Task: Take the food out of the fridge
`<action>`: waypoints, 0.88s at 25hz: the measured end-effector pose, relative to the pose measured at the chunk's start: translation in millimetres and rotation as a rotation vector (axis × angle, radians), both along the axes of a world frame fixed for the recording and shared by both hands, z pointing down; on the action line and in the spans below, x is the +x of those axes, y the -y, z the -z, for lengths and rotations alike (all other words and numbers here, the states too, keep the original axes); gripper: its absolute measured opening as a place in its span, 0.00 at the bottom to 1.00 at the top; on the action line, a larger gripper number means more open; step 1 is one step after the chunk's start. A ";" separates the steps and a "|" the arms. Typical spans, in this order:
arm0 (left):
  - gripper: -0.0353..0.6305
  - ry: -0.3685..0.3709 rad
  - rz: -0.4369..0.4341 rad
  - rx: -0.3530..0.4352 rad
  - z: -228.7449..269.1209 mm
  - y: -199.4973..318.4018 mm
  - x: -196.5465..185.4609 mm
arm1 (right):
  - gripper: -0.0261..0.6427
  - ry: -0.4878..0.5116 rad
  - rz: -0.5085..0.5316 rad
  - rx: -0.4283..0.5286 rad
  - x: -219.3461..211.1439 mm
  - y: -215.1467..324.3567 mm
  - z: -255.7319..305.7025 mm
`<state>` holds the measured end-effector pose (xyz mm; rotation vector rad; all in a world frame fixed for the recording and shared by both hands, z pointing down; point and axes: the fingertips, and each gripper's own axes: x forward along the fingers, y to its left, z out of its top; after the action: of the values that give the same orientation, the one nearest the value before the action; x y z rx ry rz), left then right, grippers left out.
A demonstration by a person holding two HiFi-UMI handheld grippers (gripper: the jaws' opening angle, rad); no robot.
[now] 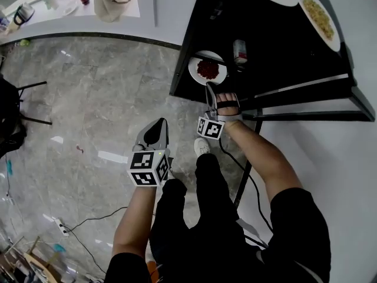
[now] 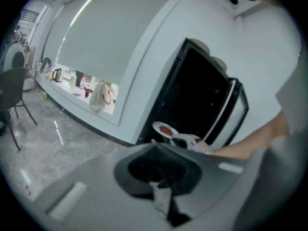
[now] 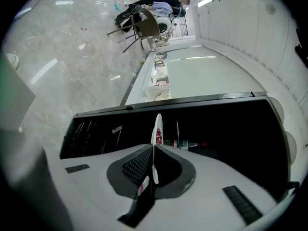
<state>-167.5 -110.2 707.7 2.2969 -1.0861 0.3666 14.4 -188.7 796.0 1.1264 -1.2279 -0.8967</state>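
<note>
**Marble floor (image 1: 88,99), fridge (image 1: 294,58) open: one plate gripped, not out yet**

Left of the fridge, your L gripper (image 1: 156,128) hangs w/ jaws together, empty. At the fridge mouth, your R gripper (image 1: 213,90) is clamped on the rim of the red-food plate (image 1: 207,69). A bottle (image 1: 240,52) inside is prob. left to do. Two food plates (image 1: 321,16) sit on top of the fridge.

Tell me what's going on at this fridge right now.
A person works two handheld grippers at the open fridge. The right gripper is clamped on the rim of a white plate of red food at the fridge's mouth. The left gripper is shut and empty, held back above the floor.
</note>
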 end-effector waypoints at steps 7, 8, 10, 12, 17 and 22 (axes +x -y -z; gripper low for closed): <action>0.05 0.003 -0.034 0.071 63.1 -9.4 -5.6 | 0.05 -0.001 0.019 -0.054 -25.1 -61.7 46.3; 0.05 0.004 -0.035 0.076 72.2 -11.4 -7.0 | 0.05 0.003 0.018 -0.060 -27.9 -70.6 56.1; 0.05 0.005 -0.036 0.089 91.6 -13.9 -9.0 | 0.05 0.016 0.014 -0.061 -32.0 -85.8 80.9; 0.05 0.008 -0.045 0.107 113.9 -16.1 -10.9 | 0.05 0.029 0.010 -0.050 -36.3 -98.9 113.5; 0.05 0.037 -0.084 0.159 172.7 -26.6 -11.9 | 0.05 0.055 0.014 -0.015 -45.3 -124.9 209.2; 0.05 0.068 -0.133 0.242 229.8 -31.1 12.4 | 0.05 0.102 -0.008 0.040 -34.9 -138.9 301.3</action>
<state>-155.1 -79.1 477.9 2.5960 -1.0631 0.3853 -20.6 -49.8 494.7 1.2203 -1.2923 -0.8704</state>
